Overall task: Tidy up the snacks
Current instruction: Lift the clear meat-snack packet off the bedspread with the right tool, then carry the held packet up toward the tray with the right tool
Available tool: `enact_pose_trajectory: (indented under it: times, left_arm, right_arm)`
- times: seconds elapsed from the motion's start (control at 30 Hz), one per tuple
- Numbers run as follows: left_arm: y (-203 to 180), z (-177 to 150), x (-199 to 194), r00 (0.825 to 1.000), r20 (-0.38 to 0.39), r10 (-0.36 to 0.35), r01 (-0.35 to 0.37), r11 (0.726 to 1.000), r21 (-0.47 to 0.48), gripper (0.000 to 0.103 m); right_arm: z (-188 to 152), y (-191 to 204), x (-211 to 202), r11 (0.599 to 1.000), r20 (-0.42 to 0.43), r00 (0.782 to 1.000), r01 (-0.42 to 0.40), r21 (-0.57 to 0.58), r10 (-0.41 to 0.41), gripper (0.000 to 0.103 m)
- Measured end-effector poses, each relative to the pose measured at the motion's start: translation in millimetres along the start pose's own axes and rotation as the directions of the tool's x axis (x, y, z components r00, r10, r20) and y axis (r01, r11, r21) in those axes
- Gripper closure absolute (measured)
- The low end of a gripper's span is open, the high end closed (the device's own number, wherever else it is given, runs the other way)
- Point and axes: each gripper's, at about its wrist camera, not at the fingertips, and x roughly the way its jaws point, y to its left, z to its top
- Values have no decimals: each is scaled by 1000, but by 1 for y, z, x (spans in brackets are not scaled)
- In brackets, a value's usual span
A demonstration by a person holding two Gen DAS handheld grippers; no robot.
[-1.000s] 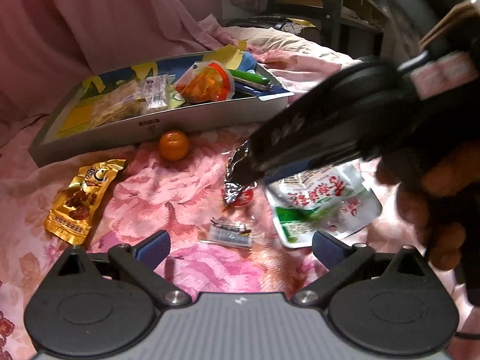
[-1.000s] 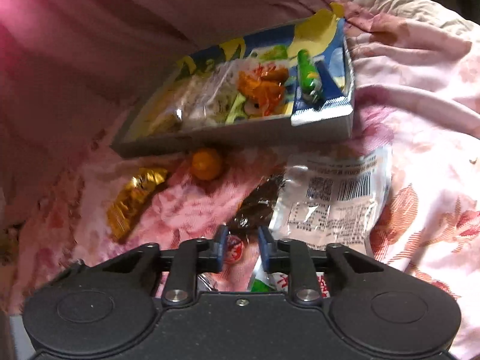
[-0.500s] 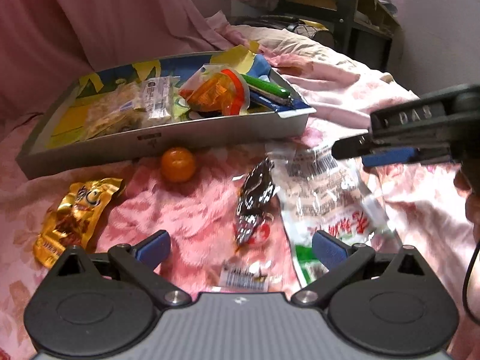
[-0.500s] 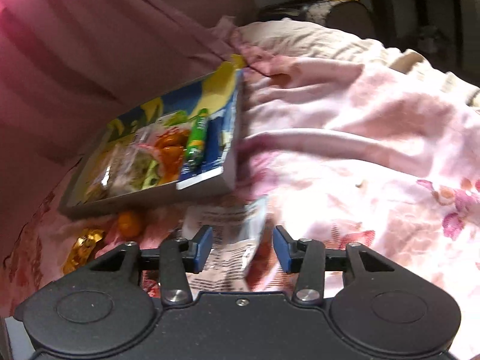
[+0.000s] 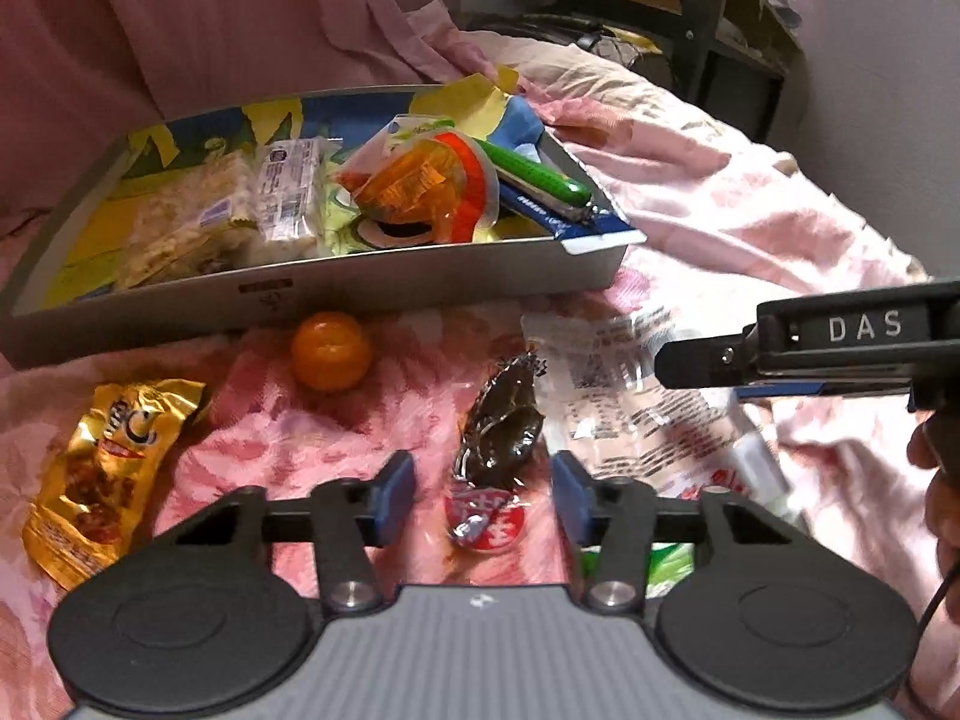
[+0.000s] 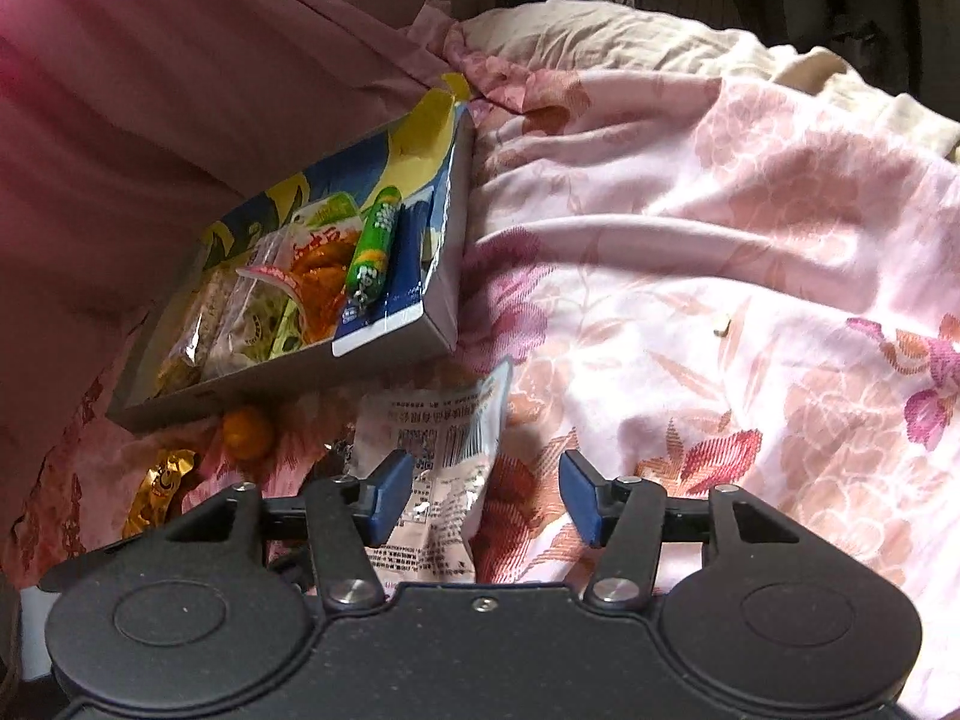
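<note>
Pink floral bedding is seen; a dark foil snack is straddled by the empty, spread left gripper, while the right gripper is held open and empty.

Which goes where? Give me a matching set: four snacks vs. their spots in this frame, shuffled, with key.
1. green sausage stick
2. orange fruit
3. gold snack pouch
4. dark foil-wrapped snack

A. between the left gripper fingers
B. on the blanket, just in front of the box wall
C. inside the box, right end
D. on the blanket, far left

Pairs: 1-C, 2-B, 3-D, 4-A

floral bedspread (pink), snack tray, tangerine
</note>
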Motion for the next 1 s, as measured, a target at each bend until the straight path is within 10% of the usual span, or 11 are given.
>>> enact_pose_trajectory:
  times: [0.37, 1.0]
  left_arm:
    - [18, -12, -19, 995, -41, 87, -89, 996, -33, 52]
    - [81, -55, -69, 989, -22, 146, -147, 966, -213, 52]
  right_arm:
    - [-9, 8, 6, 998, -43, 999, -13, -54, 11, 48]
    - [-56, 78, 26, 921, -26, 992, 105, -374, -124, 3]
